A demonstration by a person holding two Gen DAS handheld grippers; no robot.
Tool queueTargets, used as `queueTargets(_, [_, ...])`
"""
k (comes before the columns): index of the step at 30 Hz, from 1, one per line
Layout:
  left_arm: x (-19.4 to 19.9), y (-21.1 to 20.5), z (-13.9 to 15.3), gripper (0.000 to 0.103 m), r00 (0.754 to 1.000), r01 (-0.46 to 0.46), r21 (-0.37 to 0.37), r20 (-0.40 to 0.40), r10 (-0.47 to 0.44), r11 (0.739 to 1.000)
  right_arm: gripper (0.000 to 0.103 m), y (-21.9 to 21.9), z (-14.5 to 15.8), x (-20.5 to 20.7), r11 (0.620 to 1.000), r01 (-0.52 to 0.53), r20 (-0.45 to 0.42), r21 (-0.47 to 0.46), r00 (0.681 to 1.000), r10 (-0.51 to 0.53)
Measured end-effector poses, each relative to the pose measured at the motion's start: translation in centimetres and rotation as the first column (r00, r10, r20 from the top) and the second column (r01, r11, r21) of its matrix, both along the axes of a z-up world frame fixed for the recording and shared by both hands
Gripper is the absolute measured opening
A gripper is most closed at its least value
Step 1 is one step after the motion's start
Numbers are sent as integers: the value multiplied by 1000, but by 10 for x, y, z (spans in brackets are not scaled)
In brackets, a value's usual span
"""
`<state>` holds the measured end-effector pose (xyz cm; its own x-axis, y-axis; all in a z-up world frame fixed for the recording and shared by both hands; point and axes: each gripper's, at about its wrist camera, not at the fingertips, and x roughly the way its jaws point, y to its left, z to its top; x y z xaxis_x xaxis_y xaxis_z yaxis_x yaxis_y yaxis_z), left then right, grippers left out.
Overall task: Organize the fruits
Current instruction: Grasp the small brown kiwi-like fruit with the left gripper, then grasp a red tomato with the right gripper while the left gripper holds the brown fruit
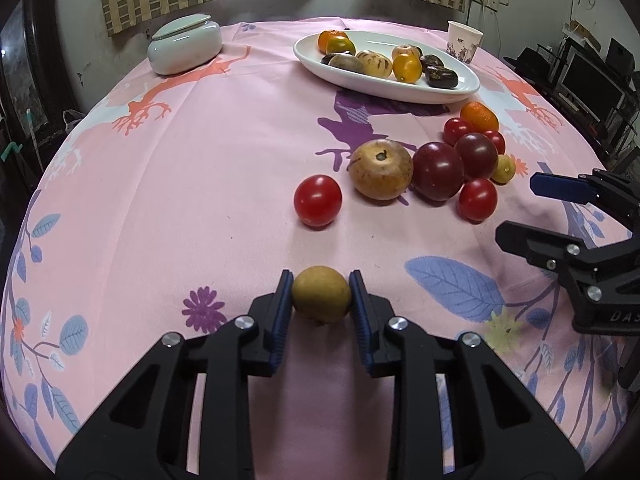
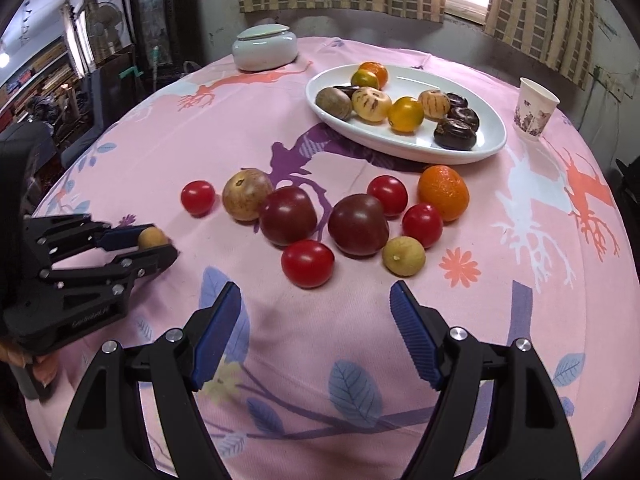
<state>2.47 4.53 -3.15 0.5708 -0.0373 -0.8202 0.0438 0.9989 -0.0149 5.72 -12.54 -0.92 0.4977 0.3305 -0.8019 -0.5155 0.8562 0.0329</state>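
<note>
The left gripper (image 1: 321, 296) fills the foreground of its own view, its blue-padded jaws clenched on a small round tan-yellow fruit (image 1: 321, 293) that sits low over the pink patterned cloth (image 1: 180, 184) covering the bench. Ahead of those jaws lies a lone red cherry tomato (image 1: 318, 200); further ahead and to their right is a cluster with a speckled tan apple-like fruit (image 1: 381, 169), two dark maroon tomatoes (image 1: 438, 170) and a small orange mandarin (image 1: 479, 117). Beyond it stands a white oval ceramic dish (image 1: 460, 87) already holding several fruits.

The right gripper (image 2: 316, 312) has its jaws released, spread wide with nothing between them. Just ahead of them sit another red cherry tomato (image 2: 307, 263) and a pale yellow round fruit (image 2: 403, 256). A white lidded ceramic jar (image 2: 265, 50) and a patterned paper cup (image 2: 535, 109) stand at the far side.
</note>
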Motion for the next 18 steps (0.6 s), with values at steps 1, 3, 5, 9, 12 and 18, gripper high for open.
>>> queueTargets(1, [0, 0, 0, 29, 1000, 0, 0, 0, 0, 1000, 77, 2, -2, 4, 1000, 18, -9, -7, 1000, -18])
queueTargets(3, [0, 0, 0, 29, 1000, 0, -2, 0, 0, 1000, 77, 4, -7, 11, 998, 51, -29, -21, 998, -51])
queueTargets(5, [0, 0, 0, 29, 1000, 2, -2, 0, -2, 1000, 77, 7, -10, 14, 998, 61, -35, -28, 997, -62])
queueTargets(9, [0, -1, 0, 29, 1000, 1, 1, 2, -1, 1000, 77, 11, -15, 17, 997, 67, -34, -36, 997, -68])
queueTargets(12, [0, -1, 0, 29, 1000, 3, 4, 3, -3, 1000, 77, 15, -19, 18, 997, 62, -39, -48, 997, -63])
queueTargets(18, [0, -1, 0, 29, 1000, 3, 6, 6, -3, 1000, 72, 23, -25, 22, 996, 51, -36, -73, 998, -54])
